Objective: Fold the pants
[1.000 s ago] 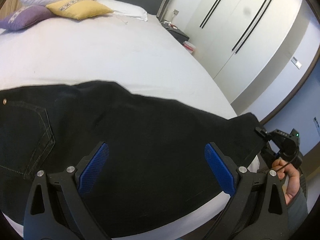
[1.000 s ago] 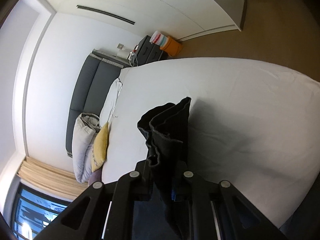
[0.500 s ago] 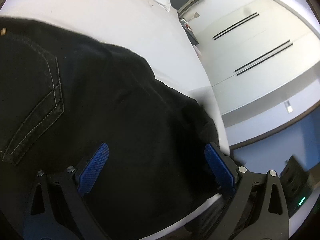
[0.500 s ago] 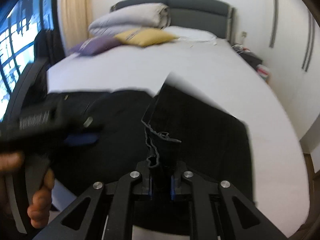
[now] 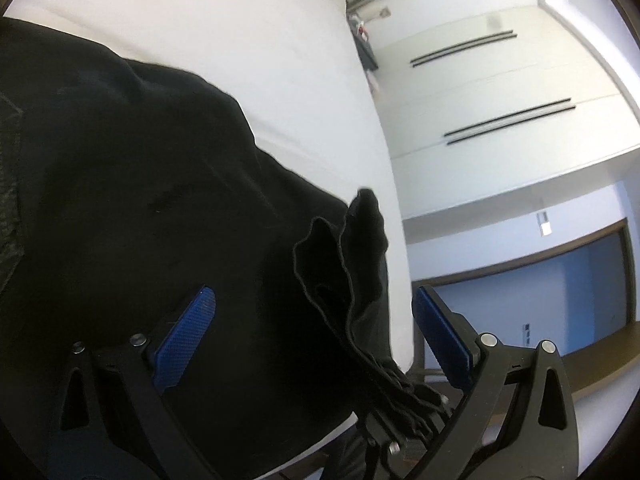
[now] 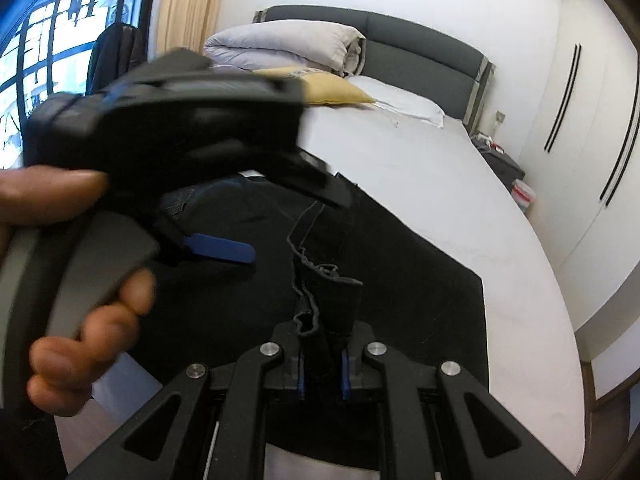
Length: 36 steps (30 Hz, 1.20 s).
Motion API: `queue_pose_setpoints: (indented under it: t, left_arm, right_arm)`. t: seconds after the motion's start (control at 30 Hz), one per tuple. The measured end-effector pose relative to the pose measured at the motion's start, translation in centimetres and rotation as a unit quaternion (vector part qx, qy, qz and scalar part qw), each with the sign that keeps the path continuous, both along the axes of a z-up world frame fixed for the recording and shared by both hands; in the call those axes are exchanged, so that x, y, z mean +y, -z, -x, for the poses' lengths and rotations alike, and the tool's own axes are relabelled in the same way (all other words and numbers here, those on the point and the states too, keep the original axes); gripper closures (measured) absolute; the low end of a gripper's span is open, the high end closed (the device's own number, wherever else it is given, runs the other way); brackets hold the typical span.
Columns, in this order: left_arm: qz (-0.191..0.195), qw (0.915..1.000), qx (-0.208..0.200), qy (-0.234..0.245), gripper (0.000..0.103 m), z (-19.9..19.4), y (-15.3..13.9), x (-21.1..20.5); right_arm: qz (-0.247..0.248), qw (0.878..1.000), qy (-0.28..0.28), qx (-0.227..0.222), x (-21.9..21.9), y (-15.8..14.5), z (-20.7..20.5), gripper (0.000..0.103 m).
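Pants [image 6: 400, 280], black, lie spread across the near part of the white bed [image 6: 460, 184], one folded section lying over the rest. Their hem ends [image 6: 328, 292] are bunched upward and pinched in the right gripper [image 6: 323, 372], whose blue pads are clamped tight on the gathered cloth at the bed's near edge. In the left wrist view those same bunched hems [image 5: 352, 280] rise between the two blue pads of the left gripper [image 5: 316, 336], which is spread wide with neither pad pressing on the fabric. A person's left hand [image 6: 80, 320] grips that tool's grey handle just above the pants. At the bed's far end sit a yellow cushion [image 6: 324, 88], a rolled grey duvet [image 6: 288, 44] and a dark headboard [image 6: 420, 52]. White wardrobe doors [image 6: 592, 112] stand beside the bed.
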<state>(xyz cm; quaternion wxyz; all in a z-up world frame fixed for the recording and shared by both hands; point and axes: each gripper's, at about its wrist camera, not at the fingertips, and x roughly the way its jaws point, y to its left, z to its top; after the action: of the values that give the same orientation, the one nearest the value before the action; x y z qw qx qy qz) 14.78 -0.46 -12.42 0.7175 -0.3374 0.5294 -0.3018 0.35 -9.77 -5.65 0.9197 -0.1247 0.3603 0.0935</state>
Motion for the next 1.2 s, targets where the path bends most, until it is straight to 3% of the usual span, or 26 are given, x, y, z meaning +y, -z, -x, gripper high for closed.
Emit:
queue_pose_setpoints:
  t: [0.1, 0.17, 0.23, 0.37, 0.57, 0.67, 0.73, 0.8, 0.83, 0.87, 0.93, 1.03, 1.2]
  left_arm:
    - [0.013, 0.9996, 0.000, 0.023, 0.004, 0.0, -0.2, -1.1]
    - [0.017, 0.9995, -0.004, 0.027, 0.014, -0.3, -0.4, -1.4]
    - [0.019, 0.9991, -0.002, 0.037, 0.065, -0.6, -0.9, -1.7]
    - [0.002, 0.9991, -0.014, 0.040, 0.089, -0.9, -1.6, -0.3]
    - [-0.027, 0.9980, -0.044, 0.035, 0.090, -0.9, -3.5, 2.4]
    - [-0.046, 0.9977, -0.041, 0.026, 0.090, -1.1, -2.8, 3.9]
    - [-0.059, 0.9976, -0.029, 0.021, 0.090, -1.3, -1.3, 4.9]
    - [-0.089, 0.9957, -0.007, 0.024, 0.090, -1.0, 1.3, 5.4]
    - [-0.079, 0.9966, -0.004, 0.021, 0.090, -0.8, 1.8, 5.8]
    - [-0.069, 0.9974, -0.009, 0.017, 0.090, -0.5, 1.9, 6.0]
    - [-0.068, 0.9974, -0.015, 0.015, 0.090, -0.7, 1.5, 5.7]
    - [-0.078, 0.9966, -0.017, 0.019, 0.089, -0.7, 1.2, 5.5]
    - [-0.087, 0.9960, -0.017, 0.014, 0.086, -0.3, 0.5, 5.2]
  right_arm:
    - [0.021, 0.999, -0.020, -0.016, 1.4, -0.2, 1.0, 0.090]
    - [0.030, 0.999, -0.031, -0.022, 1.9, -0.2, 1.6, 0.090]
    - [0.037, 0.998, -0.041, -0.025, 2.6, -0.3, 2.0, 0.090]
    - [0.042, 0.997, -0.059, -0.028, 4.2, -0.8, 2.5, 0.090]
    - [0.041, 0.994, -0.095, -0.042, 7.2, -1.2, 1.9, 0.090]
    - [0.025, 0.994, -0.105, -0.031, 7.9, -0.3, 1.3, 0.089]
    - [0.018, 0.993, -0.116, -0.012, 8.8, 1.2, 0.9, 0.086]
    - [0.031, 0.990, -0.134, 0.038, 9.9, 3.4, 0.3, 0.083]
    - [0.034, 0.987, -0.142, 0.065, 10.1, 4.4, 0.3, 0.083]
    - [0.028, 0.987, -0.142, 0.063, 9.8, 4.5, 0.9, 0.081]
    - [0.000, 0.987, -0.147, 0.066, 8.5, 3.7, 1.8, 0.071]
    - [-0.082, 0.981, -0.142, 0.101, 5.0, 2.0, 2.9, 0.070]
    - [-0.152, 0.986, -0.050, 0.050, -4.2, -3.0, 3.4, 0.067]
